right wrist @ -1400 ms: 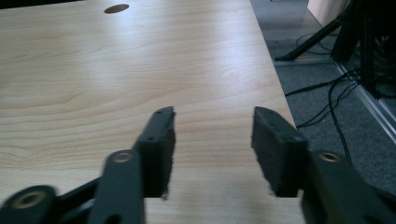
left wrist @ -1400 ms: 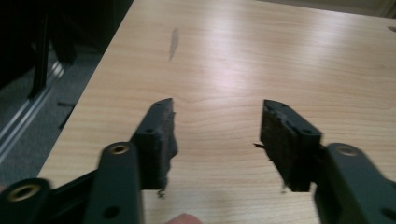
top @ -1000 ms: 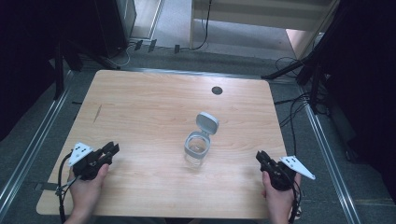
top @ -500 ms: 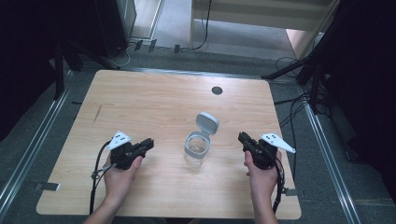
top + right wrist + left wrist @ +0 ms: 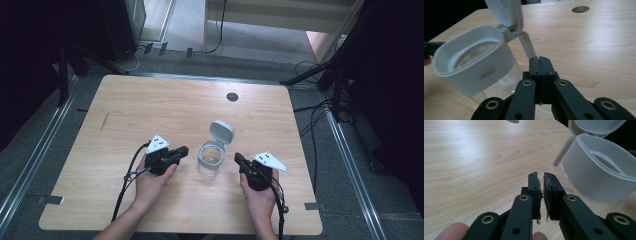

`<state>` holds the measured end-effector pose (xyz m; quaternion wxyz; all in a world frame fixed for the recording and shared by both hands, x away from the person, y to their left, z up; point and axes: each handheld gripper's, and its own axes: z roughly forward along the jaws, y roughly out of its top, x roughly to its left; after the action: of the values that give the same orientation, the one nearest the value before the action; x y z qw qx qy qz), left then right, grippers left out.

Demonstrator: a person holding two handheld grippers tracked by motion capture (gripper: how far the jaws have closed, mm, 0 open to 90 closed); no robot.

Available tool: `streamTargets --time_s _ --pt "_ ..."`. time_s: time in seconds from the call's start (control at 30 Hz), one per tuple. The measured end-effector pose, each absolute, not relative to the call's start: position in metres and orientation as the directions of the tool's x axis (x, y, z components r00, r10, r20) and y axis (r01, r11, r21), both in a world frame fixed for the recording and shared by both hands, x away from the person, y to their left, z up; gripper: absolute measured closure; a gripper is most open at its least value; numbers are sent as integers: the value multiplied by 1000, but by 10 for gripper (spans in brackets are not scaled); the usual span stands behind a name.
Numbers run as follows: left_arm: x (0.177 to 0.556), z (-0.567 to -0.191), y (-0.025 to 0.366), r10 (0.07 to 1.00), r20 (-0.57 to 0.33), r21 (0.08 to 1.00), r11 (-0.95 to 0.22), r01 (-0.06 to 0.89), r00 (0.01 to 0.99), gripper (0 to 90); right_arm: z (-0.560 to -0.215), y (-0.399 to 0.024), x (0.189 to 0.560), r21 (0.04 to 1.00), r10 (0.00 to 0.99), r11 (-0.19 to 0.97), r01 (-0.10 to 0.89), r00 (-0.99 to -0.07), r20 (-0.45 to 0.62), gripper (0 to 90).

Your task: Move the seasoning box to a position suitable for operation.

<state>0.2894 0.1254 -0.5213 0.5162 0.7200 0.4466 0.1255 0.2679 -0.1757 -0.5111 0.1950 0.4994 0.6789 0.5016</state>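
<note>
Each bare, sleeveless forearm is ending in a hand gripping a black tool. The left claw [image 5: 183, 150] and right claw [image 5: 237, 157] are each carrying a pale three-cornered plate on top and trailing a dark cable. Up close, their black jaws are showing brass-ringed pivots, plain screw holes and worn, ragged pads [image 5: 549, 195].

On the desk [image 5: 150, 110], a jar [image 5: 211, 159] stands between the left gripper [image 5: 183, 150] and right gripper [image 5: 237, 157].
</note>
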Motion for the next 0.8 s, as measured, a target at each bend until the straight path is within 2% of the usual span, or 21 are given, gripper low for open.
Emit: streamTargets --time_s 0.07,0.3,0.8 --pt "291 -522 120 760 -274 857 -85 508 589 872 -509 -166 264 881 877 -16 473 -417 240 900" --pt "288 -518 110 728 -262 863 -116 491 633 856 -506 -147 258 891 888 14 454 -416 198 900" --pt "272 -515 103 714 -233 866 -155 474 660 881 -511 -150 274 884 860 24 467 -460 220 900"
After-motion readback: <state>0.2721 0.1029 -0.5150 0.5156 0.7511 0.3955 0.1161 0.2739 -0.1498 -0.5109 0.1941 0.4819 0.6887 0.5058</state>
